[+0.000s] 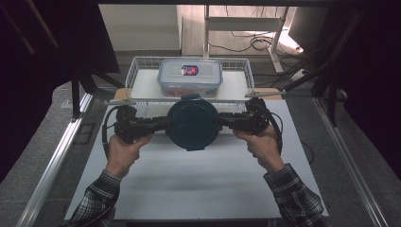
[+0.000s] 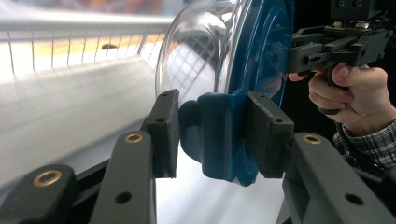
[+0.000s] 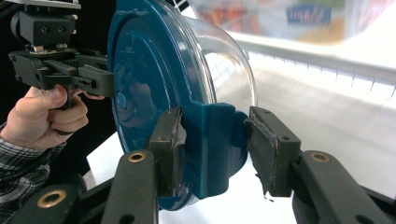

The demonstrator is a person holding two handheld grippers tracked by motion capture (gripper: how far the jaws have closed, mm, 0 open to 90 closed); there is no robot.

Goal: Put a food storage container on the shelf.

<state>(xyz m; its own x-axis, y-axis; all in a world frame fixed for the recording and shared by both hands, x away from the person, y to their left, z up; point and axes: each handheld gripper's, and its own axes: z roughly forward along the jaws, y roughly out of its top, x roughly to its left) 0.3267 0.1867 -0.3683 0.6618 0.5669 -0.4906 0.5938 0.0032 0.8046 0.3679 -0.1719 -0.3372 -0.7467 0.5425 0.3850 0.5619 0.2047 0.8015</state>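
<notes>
A: The white table (image 1: pixel 189 184) sits in a dim room, with a wire basket (image 1: pixel 137 71) at its far edge.

B: And in the basket?

A: A clear rectangular box with a blue-rimmed lid (image 1: pixel 190 76), just beyond both grippers.

B: Where is the round container?

A: The round glass container with the dark blue lid (image 1: pixel 193 124) hangs between the two grippers, clear of the table, lid facing up toward the high camera.

B: How does the left gripper (image 1: pixel 163 124) stand?

A: Its jaws pinch a blue latch tab (image 2: pixel 215 135) on the lid's rim; in the left gripper view, one pad lies against the tab's lid side and the other on the glass-bowl side.

B: The right gripper (image 1: pixel 222 122)?

A: The same on the opposite rim: its jaws clamp the second latch tab (image 3: pixel 212 140), the worn pads pressed on either face.

B: The hands?

A: The left hand (image 1: pixel 124 151) and right hand (image 1: pixel 260 144) each grasp a gripper handle, plaid sleeves behind.
</notes>
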